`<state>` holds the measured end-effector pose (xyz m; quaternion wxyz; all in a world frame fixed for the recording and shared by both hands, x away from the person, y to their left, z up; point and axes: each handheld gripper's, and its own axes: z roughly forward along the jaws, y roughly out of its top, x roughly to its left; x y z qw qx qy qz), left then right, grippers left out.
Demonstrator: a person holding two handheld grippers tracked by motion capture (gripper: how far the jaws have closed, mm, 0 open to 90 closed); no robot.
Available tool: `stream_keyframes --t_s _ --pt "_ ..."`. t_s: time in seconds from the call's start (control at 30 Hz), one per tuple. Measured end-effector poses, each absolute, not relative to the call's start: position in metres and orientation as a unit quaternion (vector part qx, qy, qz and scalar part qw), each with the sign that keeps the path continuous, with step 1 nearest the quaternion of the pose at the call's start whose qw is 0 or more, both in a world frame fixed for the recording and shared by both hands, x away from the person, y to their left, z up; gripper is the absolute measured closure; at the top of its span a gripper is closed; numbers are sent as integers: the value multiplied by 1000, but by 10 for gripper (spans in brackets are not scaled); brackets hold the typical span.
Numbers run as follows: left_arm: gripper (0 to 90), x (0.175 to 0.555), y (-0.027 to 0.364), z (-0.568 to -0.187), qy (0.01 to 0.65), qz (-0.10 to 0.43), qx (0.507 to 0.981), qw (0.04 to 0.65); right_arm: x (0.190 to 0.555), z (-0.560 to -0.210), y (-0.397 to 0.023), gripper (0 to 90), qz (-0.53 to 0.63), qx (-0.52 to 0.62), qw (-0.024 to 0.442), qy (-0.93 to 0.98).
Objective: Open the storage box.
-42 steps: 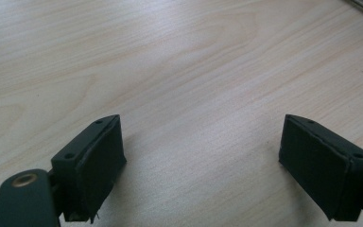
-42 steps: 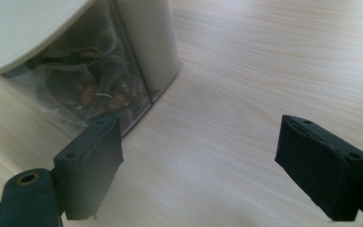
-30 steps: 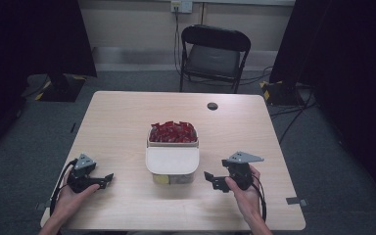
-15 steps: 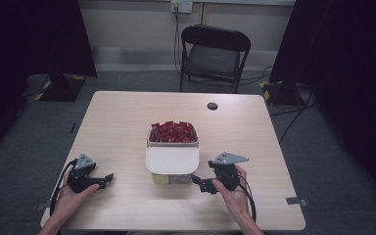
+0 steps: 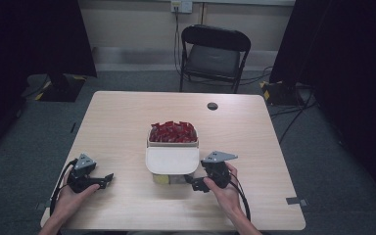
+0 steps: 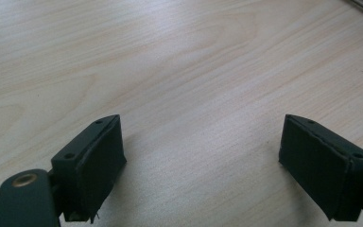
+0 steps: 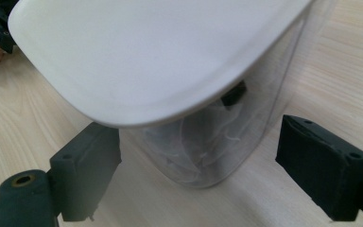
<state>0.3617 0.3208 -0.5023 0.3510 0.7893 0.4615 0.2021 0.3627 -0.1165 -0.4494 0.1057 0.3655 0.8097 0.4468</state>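
While right tongs (image 5: 199, 182) gape beside white-lidded container (image 5: 172, 161), left tongs (image 5: 104, 179) gape over bare table (image 5: 122, 117).

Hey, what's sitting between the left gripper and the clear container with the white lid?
Nothing: the high view shows bare table between the left gripper and the container.

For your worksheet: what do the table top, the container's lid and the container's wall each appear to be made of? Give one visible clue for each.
Table top: pale wood or wood-look laminate, matt; grain lines show.
Lid: white opaque plastic, probably; smooth with a moulded rim.
Container wall: clear plastic, it seems; the contents show through it.
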Motion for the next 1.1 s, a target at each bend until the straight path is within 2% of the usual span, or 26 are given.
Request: stream_keyframes --t_s 0.23,0.37,0.7,1.1 --pt "142 362 321 -502 462 202 789 351 364 -448 -112 129 462 357 101 806" --pt "142 362 321 -502 462 202 789 351 366 -443 -109 87 467 353 101 804" --pt "142 362 321 -502 460 203 790 350 369 -438 -109 54 473 350 96 803" --pt "142 362 321 -502 461 203 790 351 373 -428 -110 70 490 355 100 790"
